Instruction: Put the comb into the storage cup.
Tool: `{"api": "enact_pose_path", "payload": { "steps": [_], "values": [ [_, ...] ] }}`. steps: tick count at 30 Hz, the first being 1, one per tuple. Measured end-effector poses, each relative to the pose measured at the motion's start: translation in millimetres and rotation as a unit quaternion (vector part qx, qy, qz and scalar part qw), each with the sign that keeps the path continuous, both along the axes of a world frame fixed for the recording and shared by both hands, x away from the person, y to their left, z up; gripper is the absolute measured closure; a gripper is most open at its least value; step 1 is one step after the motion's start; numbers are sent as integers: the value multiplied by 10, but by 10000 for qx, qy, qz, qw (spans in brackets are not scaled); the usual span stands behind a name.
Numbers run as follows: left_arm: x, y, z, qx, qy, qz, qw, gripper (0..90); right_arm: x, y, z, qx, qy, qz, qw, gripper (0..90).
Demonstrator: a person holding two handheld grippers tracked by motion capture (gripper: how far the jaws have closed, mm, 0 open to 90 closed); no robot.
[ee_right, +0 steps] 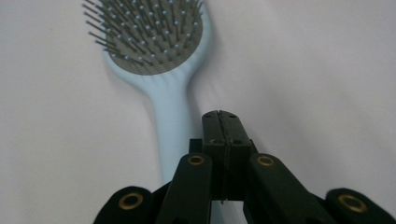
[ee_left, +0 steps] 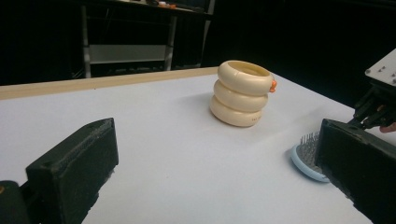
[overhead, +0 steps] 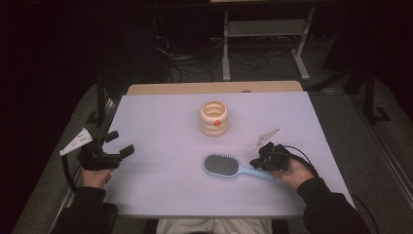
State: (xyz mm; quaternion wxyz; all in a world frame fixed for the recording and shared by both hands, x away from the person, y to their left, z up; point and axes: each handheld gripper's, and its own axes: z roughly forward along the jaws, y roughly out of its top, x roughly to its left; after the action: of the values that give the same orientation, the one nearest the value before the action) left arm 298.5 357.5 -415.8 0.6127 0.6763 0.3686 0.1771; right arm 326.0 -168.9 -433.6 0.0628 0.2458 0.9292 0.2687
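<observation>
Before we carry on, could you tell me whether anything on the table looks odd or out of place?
Nothing stands out. The hairbrush lies flat, bristles up, the ringed cream pot stands upright, and nothing is spilled or broken.

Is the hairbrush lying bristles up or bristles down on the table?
Bristles up. The hairbrush lies flat on the table; the right gripper view shows its pins pointing up from the grey pad, with the light blue handle running toward the jaws.

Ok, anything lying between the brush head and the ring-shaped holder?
No. In the high view, only bare white table separates the brush from the holder; the left gripper view shows the same clear stretch.
</observation>
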Motion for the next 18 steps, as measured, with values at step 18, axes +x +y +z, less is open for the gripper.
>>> {"api": "enact_pose_path", "payload": {
  "steps": [18],
  "values": [
    [-1,-3,-1,19,13,1,10000,0,-175,-14,41,47,144,72,9999,884]
  ]
}}
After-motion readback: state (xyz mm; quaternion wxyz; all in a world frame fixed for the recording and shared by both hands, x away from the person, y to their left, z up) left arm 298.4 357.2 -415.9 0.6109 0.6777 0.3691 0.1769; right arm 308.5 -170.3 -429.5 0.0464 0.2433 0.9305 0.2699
